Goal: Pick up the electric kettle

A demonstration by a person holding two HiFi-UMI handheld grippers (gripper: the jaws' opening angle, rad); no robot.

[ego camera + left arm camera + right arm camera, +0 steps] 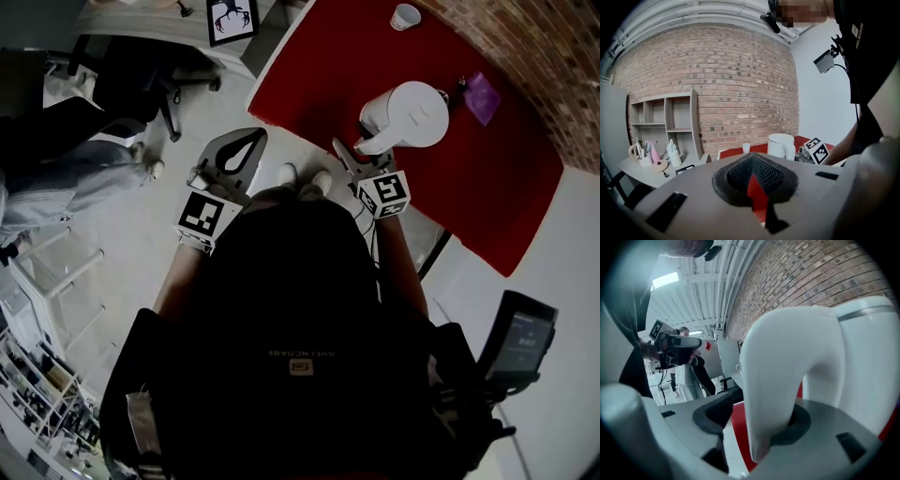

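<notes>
— Two tools are in view. How does the right tool (754,423) stand?
— Its jaws are apart, one on each side of the white handle (787,362) of the electric kettle (413,112). The right gripper view shows the handle close against one pad. A strip of red shows between the handle and the other pad. So the tool is round the handle but not clamped on it.
— And the left tool (752,177)?
— Its jaws meet at the tips, with nothing between them. In the head view it hangs over the floor, left of the table's corner and well apart from the kettle.
— Where is the kettle itself?
— It is upright on the red table (319,66), near the edge facing the person, with its handle turned toward the right tool. I cannot tell whether its base rests on the table or is lifted.
— Anything else on the table?
— A small white cup (405,16) stands at the far end, well apart from the kettle. A purple item (483,94) lies just beyond the kettle, by the brick wall (544,56).
— And beyond the table?
— An office chair (141,75) stands on the floor to the left. The left gripper view shows a shelf unit (670,122) against the bricks.
</notes>
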